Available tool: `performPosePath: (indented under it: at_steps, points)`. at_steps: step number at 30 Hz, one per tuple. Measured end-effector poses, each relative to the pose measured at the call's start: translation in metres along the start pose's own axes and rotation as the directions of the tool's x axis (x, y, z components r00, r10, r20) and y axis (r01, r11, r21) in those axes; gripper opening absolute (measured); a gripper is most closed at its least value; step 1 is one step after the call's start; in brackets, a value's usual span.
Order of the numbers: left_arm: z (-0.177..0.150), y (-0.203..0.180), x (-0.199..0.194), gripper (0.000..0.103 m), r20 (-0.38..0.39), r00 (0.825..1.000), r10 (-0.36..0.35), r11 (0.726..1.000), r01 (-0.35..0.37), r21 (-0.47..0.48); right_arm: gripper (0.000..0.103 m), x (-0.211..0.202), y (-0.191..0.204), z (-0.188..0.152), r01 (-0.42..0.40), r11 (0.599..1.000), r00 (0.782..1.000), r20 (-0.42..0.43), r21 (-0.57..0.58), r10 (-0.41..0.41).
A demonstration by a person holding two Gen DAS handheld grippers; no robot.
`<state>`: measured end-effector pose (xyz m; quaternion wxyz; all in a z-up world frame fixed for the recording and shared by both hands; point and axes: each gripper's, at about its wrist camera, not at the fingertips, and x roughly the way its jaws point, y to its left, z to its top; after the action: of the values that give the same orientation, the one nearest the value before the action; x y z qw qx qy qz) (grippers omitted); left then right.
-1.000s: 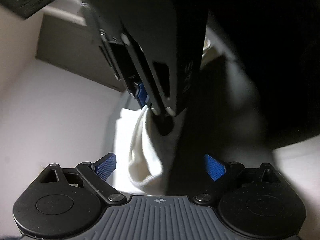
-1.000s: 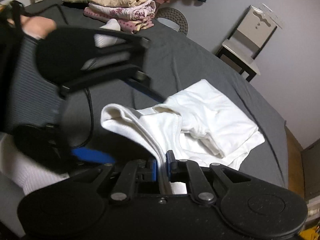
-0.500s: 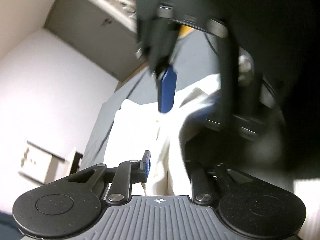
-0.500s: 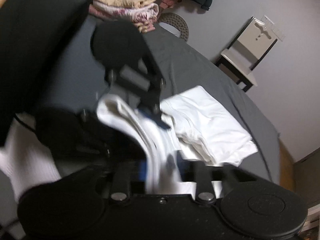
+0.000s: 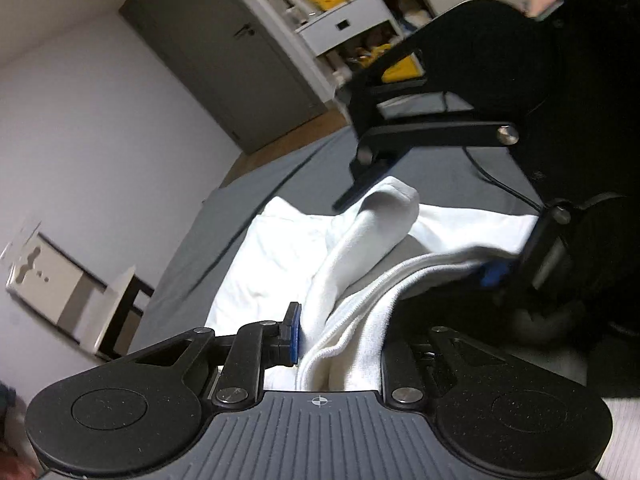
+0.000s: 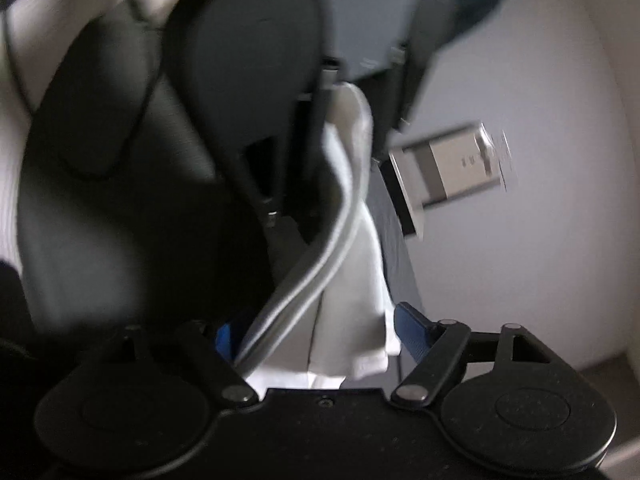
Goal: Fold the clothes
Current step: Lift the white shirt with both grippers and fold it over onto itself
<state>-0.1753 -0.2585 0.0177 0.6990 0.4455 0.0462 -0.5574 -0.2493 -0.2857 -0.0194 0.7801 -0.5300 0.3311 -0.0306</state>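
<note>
The left gripper point(image 5: 336, 336) had closed on the white garment's point(image 5: 280, 264) ribbed edge, having stood open a second before. The right gripper point(image 6: 316, 332), clamped then, now stood apart with cloth lying loosely between. By my judgement, a handover of the hem. The garment, soft cotton knit, was part lifted, the rest rumpled on the grey bed point(image 5: 192, 264).

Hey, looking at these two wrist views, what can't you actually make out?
- Left wrist view: the left gripper's right fingertip is buried under the white garment.
- Left wrist view: shelf contents are too small and blurred.
- Right wrist view: the other gripper's dark body hides the bed; everything is motion-blurred, including the chair.
</note>
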Motion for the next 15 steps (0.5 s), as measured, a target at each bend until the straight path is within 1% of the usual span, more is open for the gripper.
performPosePath:
  at_steps: [1, 2, 3, 4, 7, 8, 12, 14, 15]
  points:
    - [-0.001, -0.002, -0.003, 0.019, 0.004, 1.000, -0.008, 1.000, 0.008, 0.019, 0.045, 0.002, -0.002, -0.002, -0.020, 1.000, 1.000, -0.007, -0.008, 0.020]
    - [-0.003, -0.002, -0.005, 0.019, 0.007, 1.000, -0.020, 0.999, 0.020, 0.042, 0.040, 0.003, -0.008, -0.005, -0.048, 0.999, 0.999, -0.008, 0.001, 0.048]
    - [-0.002, 0.000, -0.007, 0.019, 0.009, 1.000, -0.028, 0.998, 0.027, 0.058, 0.032, 0.004, -0.014, -0.009, -0.076, 0.997, 0.997, -0.010, 0.009, 0.077]
    - [-0.002, 0.000, -0.006, 0.019, 0.013, 0.999, -0.038, 0.997, 0.037, 0.071, 0.025, 0.003, -0.022, -0.012, -0.110, 0.994, 0.994, -0.001, 0.019, 0.110]
    - [0.003, 0.005, -0.005, 0.019, 0.021, 0.998, -0.057, 0.997, 0.056, 0.059, 0.021, 0.001, -0.049, -0.019, -0.220, 0.975, 0.975, 0.030, 0.026, 0.219]
    - [0.005, 0.007, -0.005, 0.019, 0.025, 0.998, -0.062, 0.997, 0.060, 0.049, 0.021, 0.010, -0.058, -0.018, -0.244, 0.969, 0.969, 0.030, 0.027, 0.243]
    - [0.006, 0.031, 0.002, 0.020, 0.031, 0.996, -0.080, 0.995, 0.081, -0.055, 0.020, 0.045, -0.094, -0.012, -0.339, 0.940, 0.941, 0.033, 0.033, 0.338]
    - [0.004, 0.049, 0.010, 0.020, 0.026, 0.995, -0.096, 0.987, 0.099, -0.125, 0.021, 0.062, -0.112, -0.009, -0.385, 0.922, 0.923, 0.035, 0.036, 0.384]
    - [0.002, 0.061, 0.017, 0.020, 0.019, 0.993, -0.113, 0.979, 0.114, -0.171, 0.021, 0.070, -0.121, -0.008, -0.408, 0.912, 0.913, 0.036, 0.037, 0.406]
